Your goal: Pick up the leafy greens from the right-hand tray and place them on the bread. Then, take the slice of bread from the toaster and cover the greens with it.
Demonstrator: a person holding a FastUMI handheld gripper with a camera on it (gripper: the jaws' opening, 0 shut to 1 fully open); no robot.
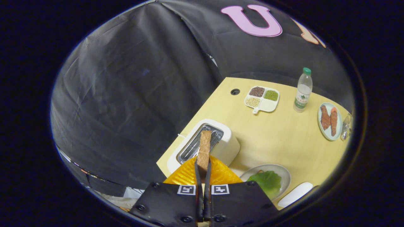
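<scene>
My tongs (203, 170) clenched on bread slice (204, 148), above toaster (217, 143). Greens (267, 181) lie on plate (285, 176). Swing over, lower flat, release gently.

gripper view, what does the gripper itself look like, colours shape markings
The gripper has two thin, dark fingers that run forward side by side from a black, flat-faced body. That body is two angular black plates with dark screws near their corners and lower edge. Each plate carries a small square black-and-white marker tag next to the fingers. Behind the fingers sit bright orange ribbed pieces.
</scene>
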